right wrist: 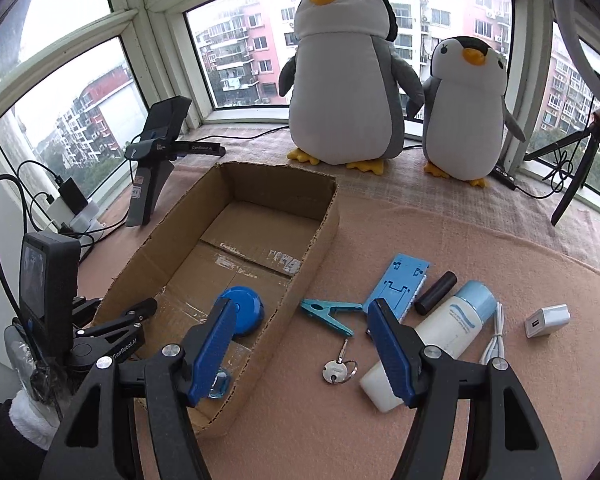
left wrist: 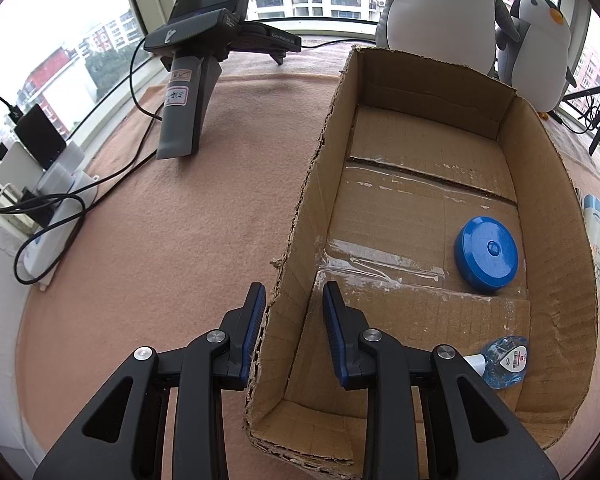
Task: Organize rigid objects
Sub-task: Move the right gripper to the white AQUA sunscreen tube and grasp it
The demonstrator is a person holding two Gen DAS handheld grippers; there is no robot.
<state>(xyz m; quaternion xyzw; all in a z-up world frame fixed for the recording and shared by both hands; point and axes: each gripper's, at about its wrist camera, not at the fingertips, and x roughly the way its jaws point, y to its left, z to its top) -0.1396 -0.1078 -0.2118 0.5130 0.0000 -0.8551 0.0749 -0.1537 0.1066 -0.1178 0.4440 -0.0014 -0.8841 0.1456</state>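
Note:
An open cardboard box (left wrist: 548,208) (right wrist: 324,224) lies on the pink cloth. Inside it are a blue round case (left wrist: 486,254) (right wrist: 242,310) and a small clear bottle of blue liquid (left wrist: 504,360) (right wrist: 220,385). My left gripper (left wrist: 293,286) (right wrist: 140,308) is shut on the box's left wall. My right gripper (right wrist: 300,303) stands open and holds nothing, above the box's right wall. To its right lie a teal clip (right wrist: 328,312), a key on a ring (right wrist: 338,368), a blue stand (right wrist: 400,284), a black cylinder (right wrist: 436,293), a white and blue tube (right wrist: 440,332), a white cable (right wrist: 494,340) and a white charger (right wrist: 548,320).
A spare handheld gripper (left wrist: 188,80) (right wrist: 152,168) stands left of the box. A power strip with plugs and cables (left wrist: 48,200) sits at the left edge. Two plush penguins (right wrist: 344,80) stand by the window behind the box. A tripod (right wrist: 576,168) is at the right.

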